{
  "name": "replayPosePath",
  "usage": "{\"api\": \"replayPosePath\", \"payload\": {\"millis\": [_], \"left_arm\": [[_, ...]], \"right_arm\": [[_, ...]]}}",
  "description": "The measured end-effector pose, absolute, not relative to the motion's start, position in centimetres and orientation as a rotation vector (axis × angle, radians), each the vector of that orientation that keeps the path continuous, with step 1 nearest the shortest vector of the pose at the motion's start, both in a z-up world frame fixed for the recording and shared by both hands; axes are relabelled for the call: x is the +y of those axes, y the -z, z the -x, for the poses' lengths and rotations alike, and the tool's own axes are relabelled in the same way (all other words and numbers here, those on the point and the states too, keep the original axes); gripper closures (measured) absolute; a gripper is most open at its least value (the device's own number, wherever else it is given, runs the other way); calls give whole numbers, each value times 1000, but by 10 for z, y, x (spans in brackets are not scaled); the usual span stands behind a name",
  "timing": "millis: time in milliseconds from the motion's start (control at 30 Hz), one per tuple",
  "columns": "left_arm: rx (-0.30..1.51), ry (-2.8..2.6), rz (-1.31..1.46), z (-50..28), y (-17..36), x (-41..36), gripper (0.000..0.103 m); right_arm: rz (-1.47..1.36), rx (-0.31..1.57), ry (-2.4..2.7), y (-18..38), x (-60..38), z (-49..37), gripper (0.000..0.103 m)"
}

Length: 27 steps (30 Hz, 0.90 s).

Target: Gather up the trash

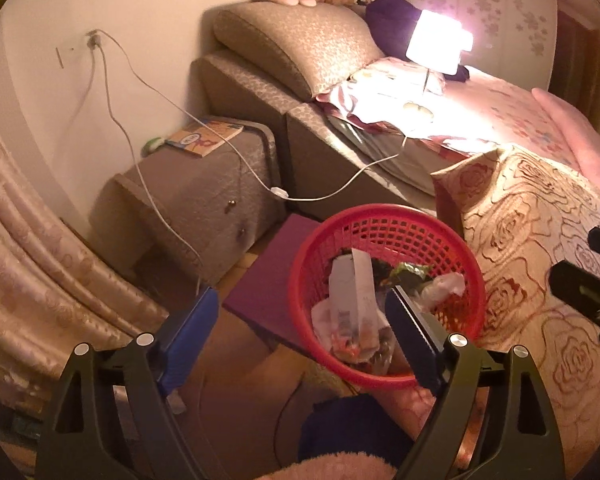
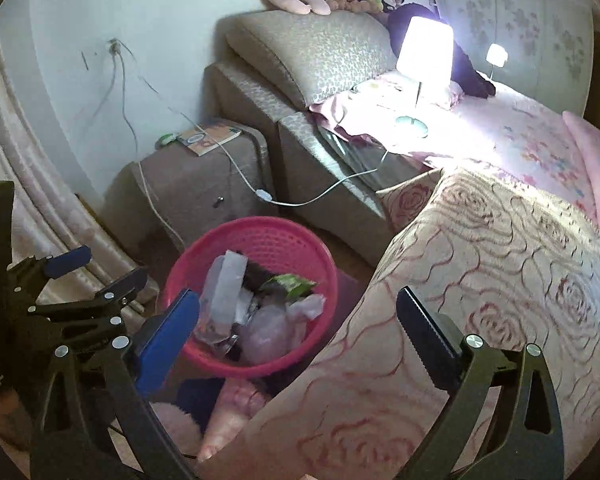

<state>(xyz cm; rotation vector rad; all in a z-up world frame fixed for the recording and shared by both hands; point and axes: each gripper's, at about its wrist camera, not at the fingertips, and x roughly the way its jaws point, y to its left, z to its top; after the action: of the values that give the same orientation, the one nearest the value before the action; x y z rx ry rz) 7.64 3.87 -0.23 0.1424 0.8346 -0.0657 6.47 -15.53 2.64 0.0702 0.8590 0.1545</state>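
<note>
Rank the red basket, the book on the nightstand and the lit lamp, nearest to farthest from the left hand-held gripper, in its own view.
1. Red basket: just ahead, behind its right finger.
2. Book: upper left, on the nightstand.
3. Lamp: upper right, on the bed.

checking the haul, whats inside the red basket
Inside the red basket: a white carton, a green wrapper and crumpled clear plastic. Anything beneath them is covered.

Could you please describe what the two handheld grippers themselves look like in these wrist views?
Both look alike. The left gripper has black angular linkage arms with silver round pivot bolts, one finger faced in blue, the other dark with a serrated edge. The right gripper matches: a blue-faced finger, a dark toothed one, and silver bolts. No cables or markings show.
</note>
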Motion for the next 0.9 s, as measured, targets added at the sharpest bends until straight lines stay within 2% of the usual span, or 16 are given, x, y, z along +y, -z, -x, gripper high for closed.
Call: {"api": "replayPosePath", "payload": {"millis": [900], "left_arm": [[802, 51, -116, -38, 1, 46, 20]], "right_arm": [[-98, 817, -129, -26, -151, -22, 7]]}}
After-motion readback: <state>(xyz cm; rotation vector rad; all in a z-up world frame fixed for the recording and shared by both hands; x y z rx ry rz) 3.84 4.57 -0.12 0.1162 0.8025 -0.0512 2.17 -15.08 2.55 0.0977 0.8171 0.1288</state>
